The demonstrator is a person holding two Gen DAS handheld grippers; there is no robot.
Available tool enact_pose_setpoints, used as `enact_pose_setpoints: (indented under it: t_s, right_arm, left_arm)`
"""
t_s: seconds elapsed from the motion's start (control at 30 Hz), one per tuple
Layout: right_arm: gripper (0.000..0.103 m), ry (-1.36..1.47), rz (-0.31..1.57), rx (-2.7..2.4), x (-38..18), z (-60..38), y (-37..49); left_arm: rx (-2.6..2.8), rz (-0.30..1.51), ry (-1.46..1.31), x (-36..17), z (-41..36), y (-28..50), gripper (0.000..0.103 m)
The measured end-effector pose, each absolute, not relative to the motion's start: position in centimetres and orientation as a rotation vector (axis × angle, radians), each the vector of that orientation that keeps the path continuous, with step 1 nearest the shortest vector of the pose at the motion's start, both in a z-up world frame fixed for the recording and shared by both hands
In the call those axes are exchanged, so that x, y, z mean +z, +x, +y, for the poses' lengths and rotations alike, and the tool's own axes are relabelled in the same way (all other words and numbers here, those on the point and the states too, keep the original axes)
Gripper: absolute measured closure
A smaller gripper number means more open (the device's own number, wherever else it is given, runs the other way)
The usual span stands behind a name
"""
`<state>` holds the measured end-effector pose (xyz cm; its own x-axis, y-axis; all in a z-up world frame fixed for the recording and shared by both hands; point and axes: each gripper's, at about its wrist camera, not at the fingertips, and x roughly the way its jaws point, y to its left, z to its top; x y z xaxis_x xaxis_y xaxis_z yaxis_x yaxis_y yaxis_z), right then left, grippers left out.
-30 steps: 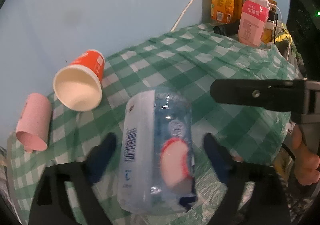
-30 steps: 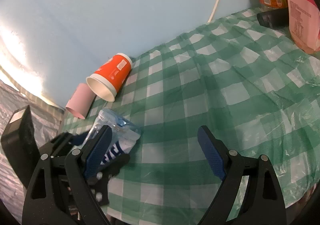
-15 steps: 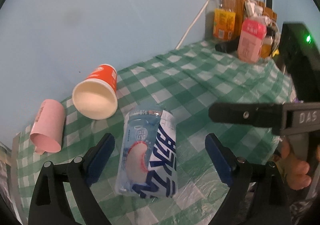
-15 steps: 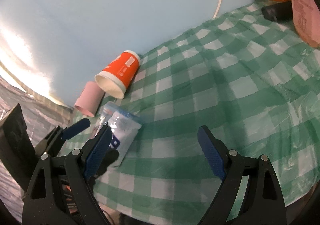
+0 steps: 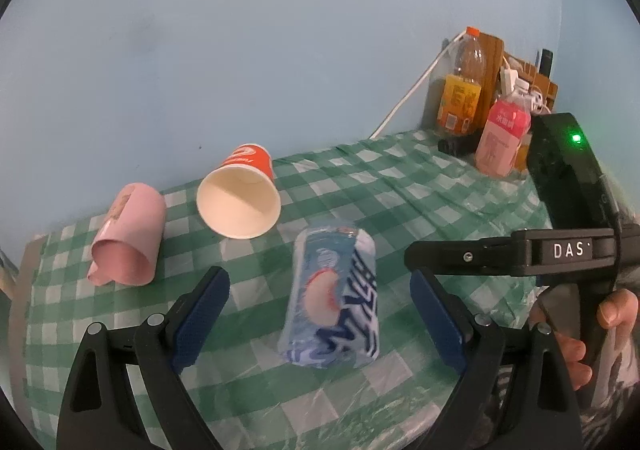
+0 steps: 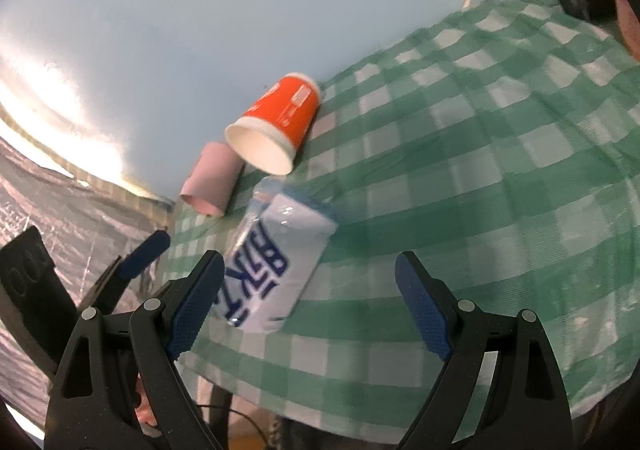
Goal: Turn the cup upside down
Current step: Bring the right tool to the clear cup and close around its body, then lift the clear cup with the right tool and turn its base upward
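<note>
Lying on its side near the back wall, the orange paper cup (image 5: pixel 239 194) with a white rim and cream inside opens toward the cameras on the green-checked tablecloth (image 5: pixel 400 186). Just beside it rests a pink paper cup (image 5: pixel 128 234); nearer lies a blue-white plastic packet (image 5: pixel 334 296). The left gripper (image 5: pixel 320 320) and right gripper (image 6: pixel 308 312) hover with fingers spread apart, empty.

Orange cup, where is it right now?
The orange cup lies on its side near the wall, mouth toward the cameras, between the pink cup and the plastic bottle.
</note>
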<state>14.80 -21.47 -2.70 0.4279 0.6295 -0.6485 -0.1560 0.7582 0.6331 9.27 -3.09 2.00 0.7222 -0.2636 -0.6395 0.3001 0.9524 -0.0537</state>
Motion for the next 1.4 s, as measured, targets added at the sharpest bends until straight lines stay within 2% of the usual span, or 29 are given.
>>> enact_pose_setpoints:
  t_s: [0.33,0.97,1.0,1.1,1.4]
  right_arm:
    - [0.016,0.612,1.128,0.507,-4.6,-19.0,16.8]
    - [0.016,0.725,1.223,0.512,-6.6,-17.7,20.2]
    - [0.017,0.721,1.222,0.522,-6.6,-17.5,20.3]
    - [0.030,0.734,1.234,0.537,-6.9,-17.4,20.5]
    - [0.031,0.701,1.145,0.579,-6.2,-17.5,20.1]
  left_arm:
    - [-0.337,0.704,-0.097,1.3,0.0,9.8,0.010]
    - [-0.339,0.728,-0.091,0.5,-0.1,10.2,0.010]
    - [-0.339,0.727,-0.094,0.5,0.0,10.2,0.010]
    - [-0.333,0.727,-0.102,0.5,0.4,10.2,0.010]
    - [-0.317,0.735,-0.134,0.0,1.7,10.1,0.010]
